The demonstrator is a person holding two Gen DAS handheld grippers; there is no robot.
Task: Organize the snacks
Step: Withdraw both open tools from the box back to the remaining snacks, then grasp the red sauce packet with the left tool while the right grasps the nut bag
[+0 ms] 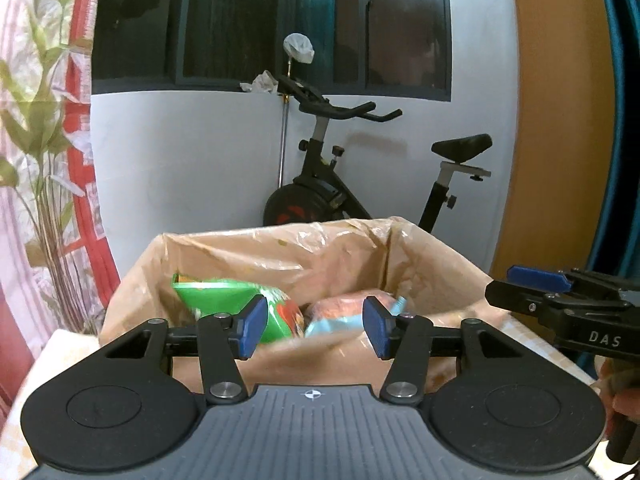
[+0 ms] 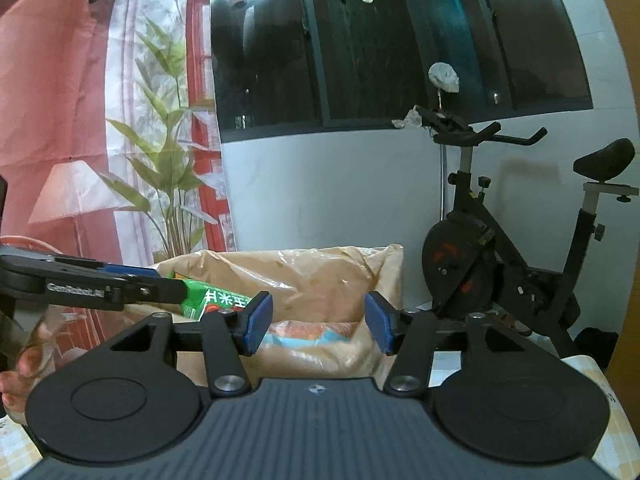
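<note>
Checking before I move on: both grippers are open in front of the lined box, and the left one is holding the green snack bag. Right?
Not quite. The left gripper is open and holds nothing; the green snack bag lies inside the lined box, as the left wrist view shows. The right gripper is open too.

Green packet [image 1: 240, 304] and orange-blue packet [image 1: 352, 312] in tan box [image 1: 280, 256].

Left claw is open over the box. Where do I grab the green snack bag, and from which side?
Grip the green snack bag by its raised upper-left edge, coming from above with the left claw. The bag lies tilted in the lined box, that flat edge standing free toward the left wall, while its lower right end sits close beside the orange and blue bag.
</note>
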